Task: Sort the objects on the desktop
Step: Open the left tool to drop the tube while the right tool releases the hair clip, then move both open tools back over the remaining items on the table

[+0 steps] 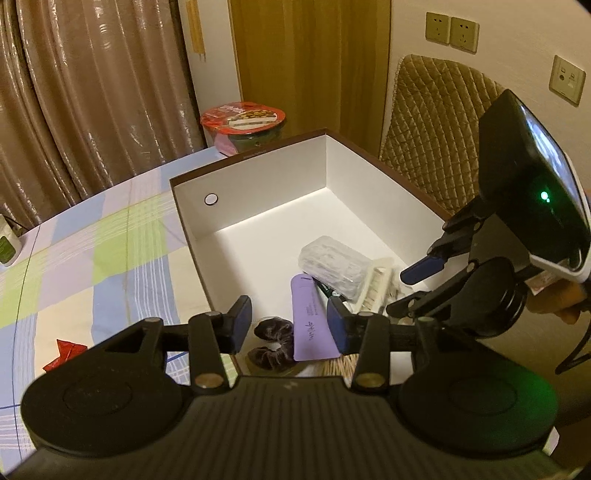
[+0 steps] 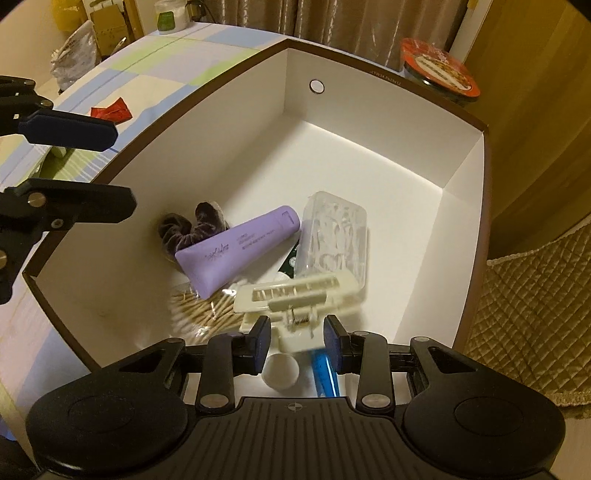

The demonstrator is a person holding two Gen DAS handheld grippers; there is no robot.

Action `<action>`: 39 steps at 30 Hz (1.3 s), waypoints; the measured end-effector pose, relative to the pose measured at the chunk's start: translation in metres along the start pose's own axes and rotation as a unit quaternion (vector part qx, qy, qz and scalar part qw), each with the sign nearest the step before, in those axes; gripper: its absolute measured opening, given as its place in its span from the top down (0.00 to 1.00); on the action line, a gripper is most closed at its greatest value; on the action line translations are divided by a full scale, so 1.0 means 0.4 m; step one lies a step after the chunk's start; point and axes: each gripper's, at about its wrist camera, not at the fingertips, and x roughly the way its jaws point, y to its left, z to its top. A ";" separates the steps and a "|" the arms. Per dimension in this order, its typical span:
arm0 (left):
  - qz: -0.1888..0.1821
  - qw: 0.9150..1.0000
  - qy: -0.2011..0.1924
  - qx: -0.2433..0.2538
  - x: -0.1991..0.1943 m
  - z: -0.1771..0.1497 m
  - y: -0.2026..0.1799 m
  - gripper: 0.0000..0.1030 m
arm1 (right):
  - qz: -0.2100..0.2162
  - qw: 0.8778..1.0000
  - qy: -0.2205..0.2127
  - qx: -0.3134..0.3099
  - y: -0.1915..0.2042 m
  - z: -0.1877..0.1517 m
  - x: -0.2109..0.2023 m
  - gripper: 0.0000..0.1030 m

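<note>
Just above box (image 1: 251,155) clutter: left fingers (image 1: 242,317) released, right fingers (image 2: 262,332) seemingly released over clip (image 2: 295,295).

The tabletop (image 1: 110,236) is covered with a checked cloth in blue, green and cream squares. On it stands an open box (image 1: 258,192), brown outside and white inside. A red wrapper (image 1: 64,352) lies on the cloth, well apart from the box. At the far corner, just behind the box, stands a noodle bowl (image 1: 243,123) with a red lid. A white jar (image 2: 170,16) stands at the far edge.
</note>
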 end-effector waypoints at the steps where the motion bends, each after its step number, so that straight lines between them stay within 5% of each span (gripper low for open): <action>1: 0.000 1.000 0.000 -0.001 -0.001 -0.001 0.002 0.61 | 0.000 1.000 -0.002 0.001 -0.001 0.002 0.000 0.67; 12: 0.001 1.000 -0.005 -0.014 -0.023 -0.020 0.019 0.55 | -0.017 1.000 -0.019 0.010 0.010 0.002 -0.020 0.63; 13: 0.002 1.000 -0.005 -0.015 -0.026 -0.022 0.022 0.55 | -0.019 0.999 -0.023 0.012 0.012 0.001 -0.025 0.31; 14: 0.003 1.000 -0.006 -0.017 -0.029 -0.025 0.025 0.55 | -0.022 0.999 -0.026 0.014 0.014 0.000 -0.030 0.12; 15: 0.003 1.000 -0.007 -0.019 -0.032 -0.028 0.029 0.55 | -0.023 0.999 -0.037 0.013 0.017 -0.003 -0.039 0.05; 29: 0.014 0.999 -0.020 -0.033 -0.099 -0.076 0.061 0.49 | -0.038 0.996 -0.084 0.020 0.066 0.007 -0.128 0.05; 39: 0.051 0.996 -0.017 -0.065 -0.161 -0.156 0.134 0.29 | -0.026 0.990 -0.137 0.010 0.167 0.048 -0.210 0.05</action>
